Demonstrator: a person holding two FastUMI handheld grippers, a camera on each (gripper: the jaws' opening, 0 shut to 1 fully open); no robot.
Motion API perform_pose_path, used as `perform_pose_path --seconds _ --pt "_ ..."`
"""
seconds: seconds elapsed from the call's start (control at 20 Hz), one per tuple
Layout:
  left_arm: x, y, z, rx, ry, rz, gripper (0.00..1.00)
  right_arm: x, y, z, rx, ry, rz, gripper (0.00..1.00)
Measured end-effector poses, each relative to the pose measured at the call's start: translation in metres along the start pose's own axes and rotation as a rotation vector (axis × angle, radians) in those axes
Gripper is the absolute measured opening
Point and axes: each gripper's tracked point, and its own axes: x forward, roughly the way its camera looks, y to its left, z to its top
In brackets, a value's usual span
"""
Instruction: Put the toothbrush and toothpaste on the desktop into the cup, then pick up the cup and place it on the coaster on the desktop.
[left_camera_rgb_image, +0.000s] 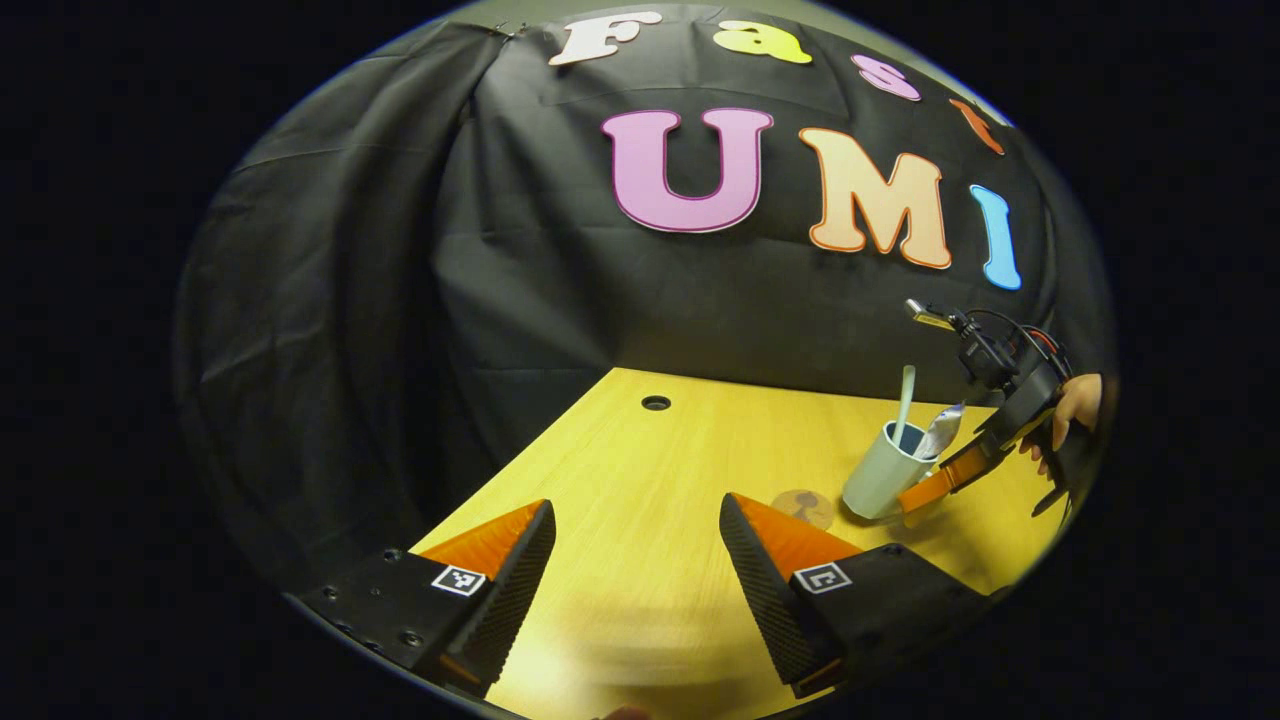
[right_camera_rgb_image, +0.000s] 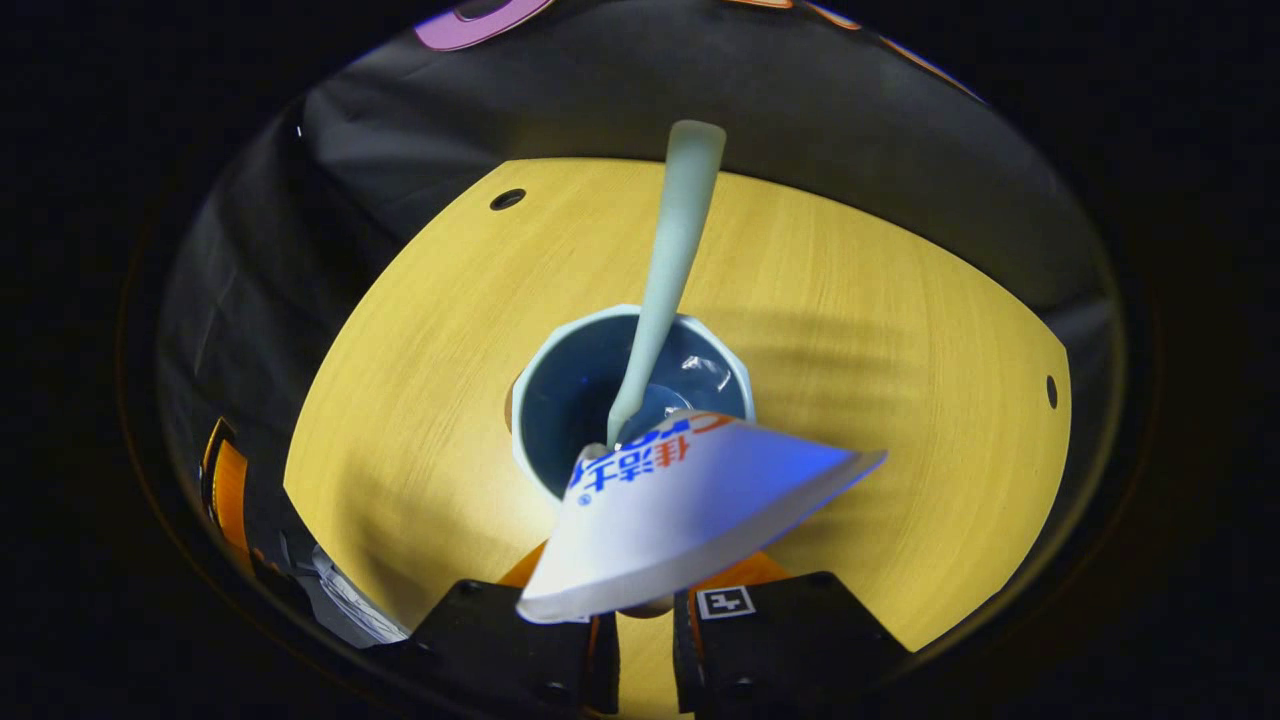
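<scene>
Yellow wood table (left_camera_rgb_image: 640, 560) carries one cup (left_camera_rgb_image: 884, 471) at right, holding one toothbrush (right_camera_rgb_image: 668, 265) and one toothpaste (right_camera_rgb_image: 680, 510); one coaster (left_camera_rgb_image: 803, 507) lies beside it. Right gripper (right_camera_rgb_image: 645, 600), angled down, pinches the toothpaste's tail with nearly closed fingers. Left gripper (left_camera_rgb_image: 637, 560) hovers low, fingers wide apart, empty.

Toothpaste (right_camera_rgb_image: 680, 520) hides right fingers' tips + cup (right_camera_rgb_image: 540, 400) near rim; toothbrush (right_camera_rgb_image: 665, 270) head sunk inside.

A recording booth: black cloth wall (left_camera_rgb_image: 420, 260) behind a bare yellow wooden desktop (left_camera_rgb_image: 640, 480).
</scene>
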Motion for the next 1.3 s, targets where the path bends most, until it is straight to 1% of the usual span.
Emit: perform_pose_path --seconds 0.25,0.4,0.7,0.8,0.85,1.0,1.05,1.15,1.3 --pt "0.008 0.021 -0.002 -0.006 0.009 0.013 0.95 -0.001 -0.001 0.002 -0.028 0.003 0.004 0.27" --pt "0.012 0.029 -0.004 -0.02 0.015 0.015 0.95 -0.002 -0.004 0.002 -0.06 0.015 -0.015 0.27" --pt "0.016 0.031 -0.007 -0.035 0.022 0.008 0.95 -0.008 -0.01 0.006 -0.115 0.05 -0.05 0.27" --pt "0.018 0.027 -0.007 -0.044 0.024 -0.001 0.95 -0.008 -0.01 0.007 -0.117 0.035 -0.058 0.3" --pt "0.018 0.024 -0.008 -0.046 0.026 -0.005 0.96 -0.01 -0.009 0.009 -0.116 0.02 -0.06 0.34" --pt "0.019 0.01 -0.001 -0.045 0.016 -0.039 0.95 -0.021 -0.008 0.014 -0.113 -0.031 -0.053 0.97" --pt "0.021 0.001 0.001 -0.038 0.012 -0.058 0.95 -0.029 -0.007 0.014 -0.105 -0.058 -0.041 1.0" --pt "0.023 -0.018 0.01 -0.016 -0.004 -0.099 0.95 -0.045 -0.007 0.016 -0.085 -0.143 -0.023 0.99" --pt "0.021 -0.064 0.026 -0.013 -0.023 -0.168 0.95 -0.073 -0.019 0.023 -0.061 -0.337 -0.021 1.0"
